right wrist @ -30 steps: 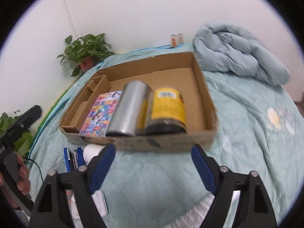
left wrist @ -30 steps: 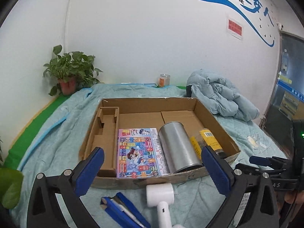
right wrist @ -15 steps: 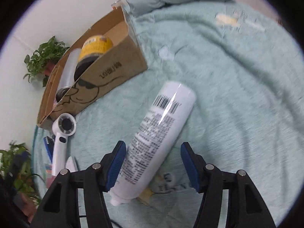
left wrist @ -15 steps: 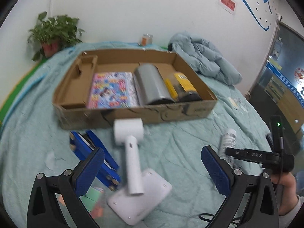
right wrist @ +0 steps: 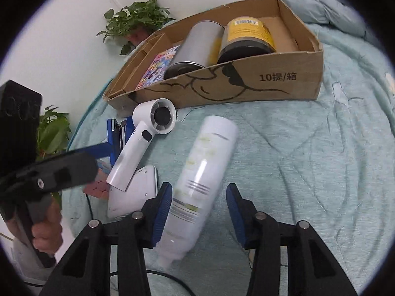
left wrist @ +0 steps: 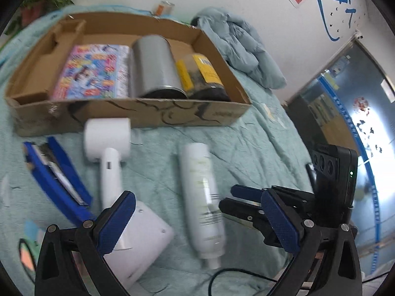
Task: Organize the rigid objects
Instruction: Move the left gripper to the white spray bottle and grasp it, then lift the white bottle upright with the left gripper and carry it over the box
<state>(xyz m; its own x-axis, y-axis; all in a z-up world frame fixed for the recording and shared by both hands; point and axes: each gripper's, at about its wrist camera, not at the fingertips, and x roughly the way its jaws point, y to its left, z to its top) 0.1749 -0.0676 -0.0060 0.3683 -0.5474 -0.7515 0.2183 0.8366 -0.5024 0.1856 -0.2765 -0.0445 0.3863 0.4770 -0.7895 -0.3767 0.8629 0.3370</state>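
A white bottle [right wrist: 202,172] lies on the teal bedspread, cap end toward me. My right gripper [right wrist: 200,212] straddles its lower part with the jaws closing. The left pad is at the bottle's side and a gap shows at the right pad. In the left wrist view the same bottle [left wrist: 202,197] lies between the wide-open fingers of my left gripper [left wrist: 197,224], which hovers above it and over the base of a white handheld dryer [left wrist: 108,148]. The cardboard box [left wrist: 153,116] behind holds a colourful flat box [left wrist: 93,74], a silver can [left wrist: 155,66] and a yellow-labelled jar [left wrist: 200,76].
A blue stapler [left wrist: 54,177] lies left of the dryer, with small coloured blocks [right wrist: 96,187] nearby. A crumpled blue quilt [left wrist: 242,49] sits behind the box on the right. Potted plants [right wrist: 138,19] stand by the wall. A black cable [left wrist: 234,273] runs along the near edge.
Both grippers tipped downward and sank toward the bedspread. The right gripper's jaws narrowed around the white bottle. The left gripper came closer to the dryer and the bottle, still wide.
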